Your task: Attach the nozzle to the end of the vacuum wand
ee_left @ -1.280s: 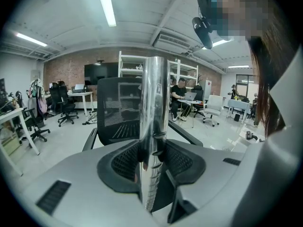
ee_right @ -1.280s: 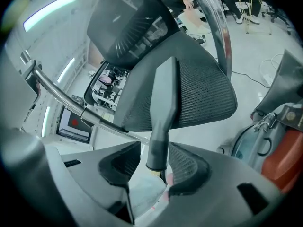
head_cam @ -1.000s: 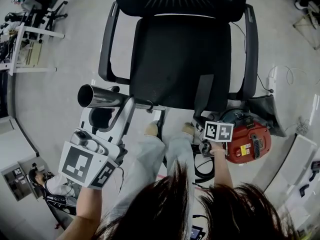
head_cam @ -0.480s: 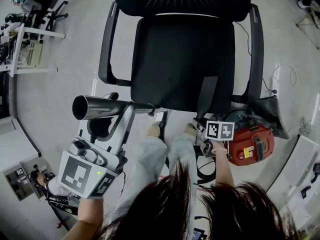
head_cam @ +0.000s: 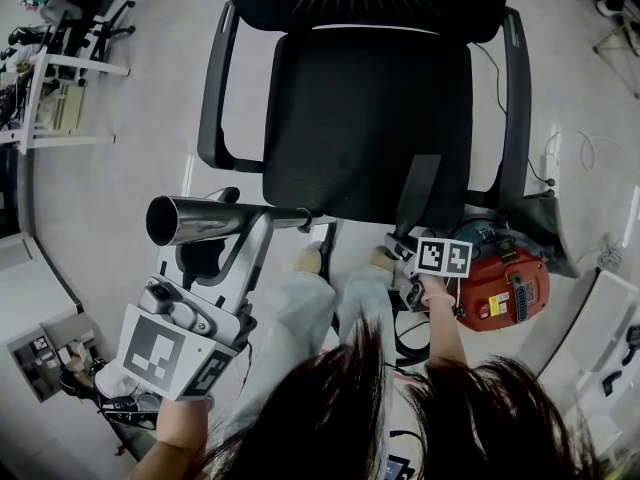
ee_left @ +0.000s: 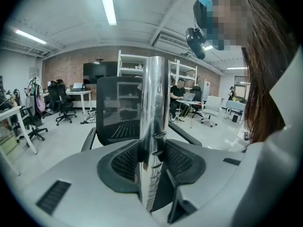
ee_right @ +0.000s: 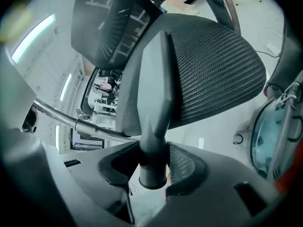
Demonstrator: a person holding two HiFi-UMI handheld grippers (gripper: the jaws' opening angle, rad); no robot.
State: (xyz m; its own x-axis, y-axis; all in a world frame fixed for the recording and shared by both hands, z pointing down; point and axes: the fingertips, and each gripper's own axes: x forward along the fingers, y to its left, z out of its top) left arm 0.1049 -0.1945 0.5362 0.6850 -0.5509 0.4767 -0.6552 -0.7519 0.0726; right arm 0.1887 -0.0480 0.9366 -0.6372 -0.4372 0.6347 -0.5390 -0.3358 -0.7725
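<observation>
Office floor point(head_cam: 140, 118), chair point(head_cam: 365, 118) ahead, vacuum point(head_cam: 505, 288) beside, wand point(head_cam: 215, 216), nozzle point(ee_right: 154, 93) gripped

Grippers: two, left gripper point(head_cam: 250, 230) and right gripper point(head_cam: 408, 258)
Vacuum wand point(head_cam: 215, 218): one
Nozzle point(head_cam: 418, 193): one
Office chair point(head_cam: 365, 118): one, at 12 o'clock
Red canister vacuum point(head_cam: 500, 283): one

Vacuum wand point(head_cam: 215, 218) end behind chair seat point(head_cam: 365, 118)

Chair point(head_cam: 365, 118), red vacuum point(head_cam: 505, 290) on floor point(head_cam: 130, 128)
</observation>
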